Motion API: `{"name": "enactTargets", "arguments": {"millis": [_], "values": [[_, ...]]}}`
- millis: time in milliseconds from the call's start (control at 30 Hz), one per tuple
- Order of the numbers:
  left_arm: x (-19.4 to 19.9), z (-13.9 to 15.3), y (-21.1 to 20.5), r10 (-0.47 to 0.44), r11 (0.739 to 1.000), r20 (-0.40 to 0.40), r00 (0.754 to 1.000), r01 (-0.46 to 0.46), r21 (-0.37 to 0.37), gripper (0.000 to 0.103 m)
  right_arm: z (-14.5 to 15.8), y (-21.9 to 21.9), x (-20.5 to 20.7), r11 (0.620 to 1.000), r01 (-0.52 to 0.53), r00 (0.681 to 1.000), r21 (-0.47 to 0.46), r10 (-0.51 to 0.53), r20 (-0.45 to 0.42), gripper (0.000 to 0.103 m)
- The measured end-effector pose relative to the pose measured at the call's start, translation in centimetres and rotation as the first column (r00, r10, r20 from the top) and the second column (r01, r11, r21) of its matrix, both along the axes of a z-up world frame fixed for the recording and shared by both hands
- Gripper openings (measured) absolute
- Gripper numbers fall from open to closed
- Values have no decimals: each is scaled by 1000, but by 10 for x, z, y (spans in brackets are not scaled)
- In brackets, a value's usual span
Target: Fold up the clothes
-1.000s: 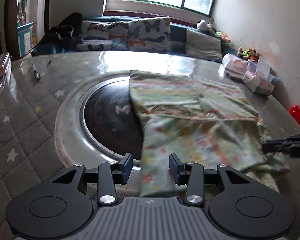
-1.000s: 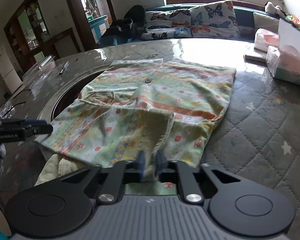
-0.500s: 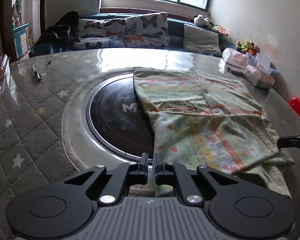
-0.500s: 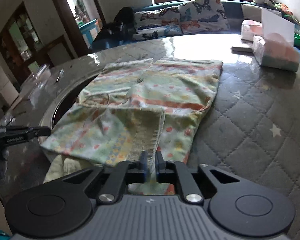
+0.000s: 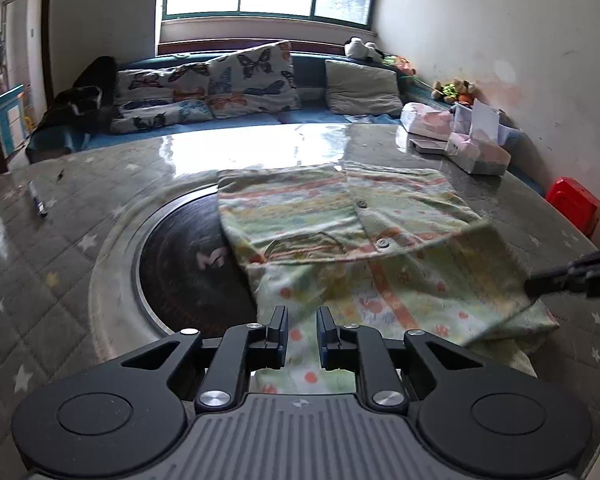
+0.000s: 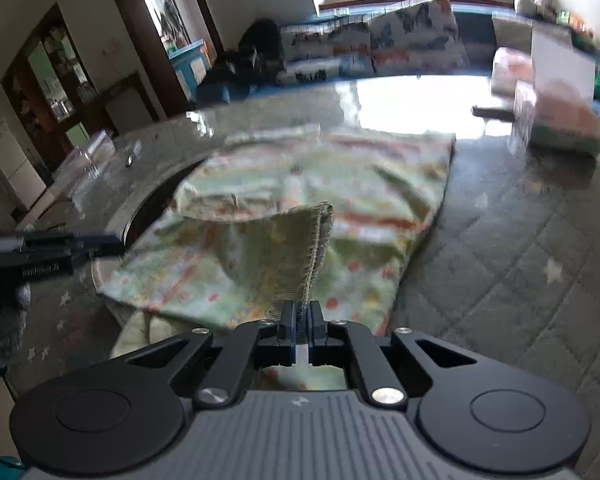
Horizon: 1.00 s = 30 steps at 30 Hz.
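Observation:
A pale green patterned shirt with buttons lies on the round grey table, partly over the dark centre disc. My left gripper is open a little, with the shirt's near hem between and under its fingers. My right gripper is shut on the shirt's hem and holds that fold lifted off the table. The right gripper's tip shows at the right edge of the left wrist view. The left gripper shows at the left of the right wrist view.
Tissue boxes and packets stand at the table's far right, and a red box is beyond the edge. A pen lies at the left. A sofa with butterfly cushions runs behind the table.
My left gripper, shut half a second ago, has opened a little over the hem. My right gripper has lifted its fold of the shirt up and forward.

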<state>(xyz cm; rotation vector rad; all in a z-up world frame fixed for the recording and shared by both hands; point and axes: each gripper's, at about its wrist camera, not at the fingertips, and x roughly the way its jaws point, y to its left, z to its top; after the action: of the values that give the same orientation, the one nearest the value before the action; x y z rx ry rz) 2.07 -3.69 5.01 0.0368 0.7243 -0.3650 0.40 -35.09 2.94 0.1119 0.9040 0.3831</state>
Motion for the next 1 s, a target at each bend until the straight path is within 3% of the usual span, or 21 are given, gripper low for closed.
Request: {"name": "enactTargets", "arguments": {"millis": [100,300,367,633,867,1000], "values": [[11,-3,-9,-19,1000,-11,1000,19,8,17,-5,0,2,999,12,1000,-43,-11,3,17],[34,-5,-32,-62,998,-23,998,62,14,17,18,12,22,996,-10,993,-92,21,119,17],[42,-7,-41,-74,997,-28,997,74,11,22,18,21,34,993,-26,989,-115,43,142,17],[65,-30,-50,-57,998,-83,995,59,29,24,-14,41,59,983,-80,990,-165,97,101,17],[43,-20,-54,-88,995,-61,994,91,46,29,1,42,26,970,-155,975,-187,180,129,24],[14,-13,-61,-143,989,-42,989,145,40,30,-9,43,9,957,-196,971,-214,219,93,30]]}}
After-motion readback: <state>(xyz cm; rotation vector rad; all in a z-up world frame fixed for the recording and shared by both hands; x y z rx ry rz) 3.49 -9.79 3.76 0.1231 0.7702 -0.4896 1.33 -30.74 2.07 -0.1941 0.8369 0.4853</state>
